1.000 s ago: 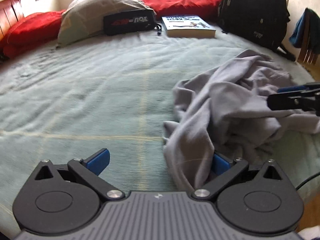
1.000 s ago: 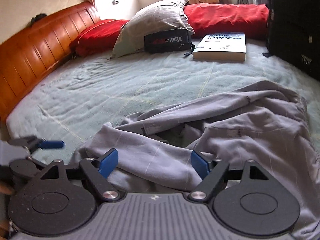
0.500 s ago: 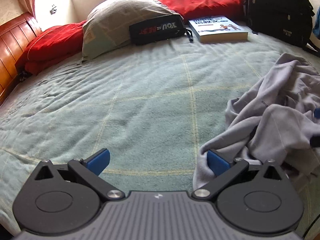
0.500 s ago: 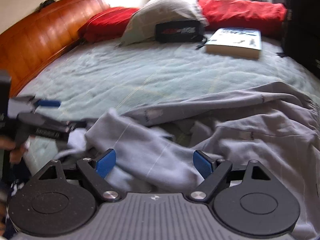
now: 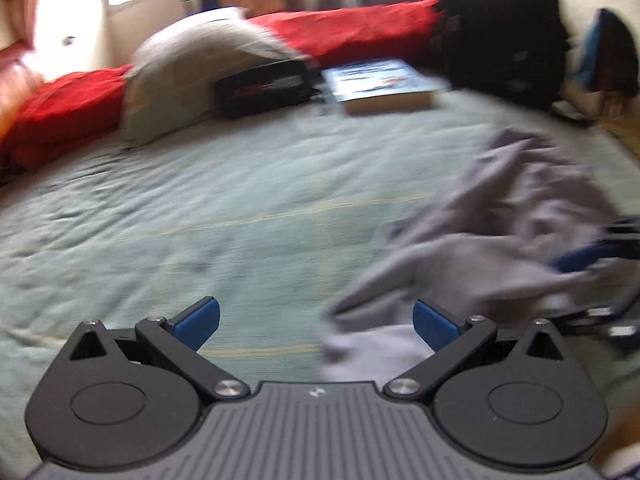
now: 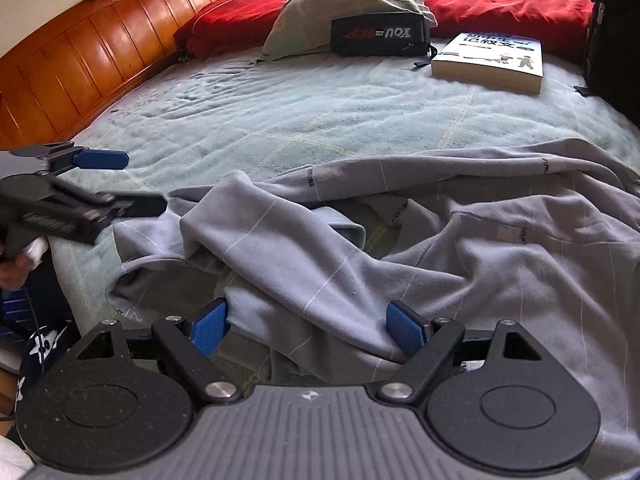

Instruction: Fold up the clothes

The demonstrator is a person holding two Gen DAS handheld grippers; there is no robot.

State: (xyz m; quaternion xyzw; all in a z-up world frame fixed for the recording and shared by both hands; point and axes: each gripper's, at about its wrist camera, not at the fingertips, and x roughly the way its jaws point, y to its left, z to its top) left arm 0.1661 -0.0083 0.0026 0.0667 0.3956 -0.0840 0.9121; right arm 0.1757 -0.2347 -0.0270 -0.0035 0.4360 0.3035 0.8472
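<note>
While the grey garment [image 6: 400, 248] lies crumpled on the bed [image 6: 280, 120] toward 3 o'clock, both the left gripper [image 5: 316, 320] and right gripper [image 6: 308, 324] gape apart holding nothing, so next I'd guess pinch an edge and spread it flat.

Both views are taken low over the bed [image 6: 280, 120], angled down, facing the pillows [image 6: 352, 4]. The left wrist view is blurred, with the grey garment [image 5: 500, 240] at its right. The right wrist view sits close over the garment. Book [image 6: 492, 60], pillows and garment are shared.
</note>
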